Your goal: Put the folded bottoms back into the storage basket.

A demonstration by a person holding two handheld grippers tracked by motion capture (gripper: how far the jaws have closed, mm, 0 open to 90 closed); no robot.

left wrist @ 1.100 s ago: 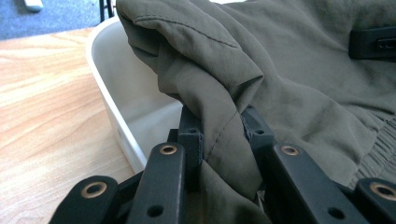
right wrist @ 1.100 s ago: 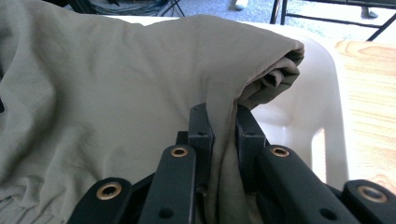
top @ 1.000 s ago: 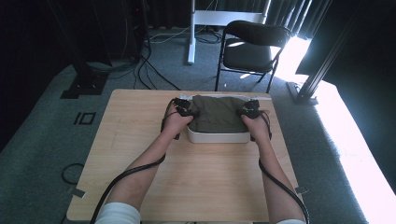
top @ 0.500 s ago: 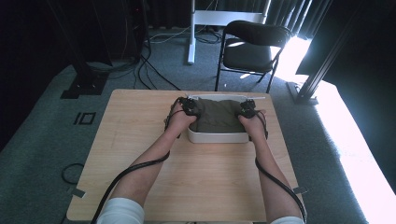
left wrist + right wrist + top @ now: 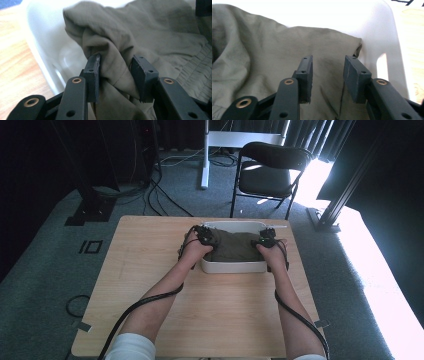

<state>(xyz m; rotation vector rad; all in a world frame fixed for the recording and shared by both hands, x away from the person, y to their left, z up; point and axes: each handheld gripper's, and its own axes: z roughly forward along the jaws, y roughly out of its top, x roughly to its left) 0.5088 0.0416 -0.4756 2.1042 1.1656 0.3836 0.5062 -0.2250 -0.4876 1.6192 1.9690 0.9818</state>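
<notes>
Inside the white tub [image 5: 232, 266] lies an olive-green garment [image 5: 234, 245], and we take the tub as our landmark for everything else. Over the last second our two hands have slid from the garment's upper corners down toward the tub's near side, and the cloth, which then covered the tub's far rim, now sits lower, with that rim bare; we judge that we are pressing or tucking the garment down into the tub. The garment [image 5: 150, 42] is soft, thin woven cloth, crumpled into loose folds, with a gathered, ribbed band at one edge. At the tub's left end, the left gripper [image 5: 205, 237] has its jaws parted around a bunched ridge of cloth [image 5: 113, 67]: the fabric fills the gap between them, but the jaws stand apart and do not pinch it tight. At the tub's right end, the right gripper [image 5: 265, 241] hovers over flat cloth [image 5: 287, 50] beside the tub's wall [image 5: 382, 45], its jaws [image 5: 328, 75] spread and holding nothing. Under the tub is a light wooden table [image 5: 150, 260], beyond it a black folding chair [image 5: 267, 167] on grey carpet [image 5: 50, 270].
</notes>
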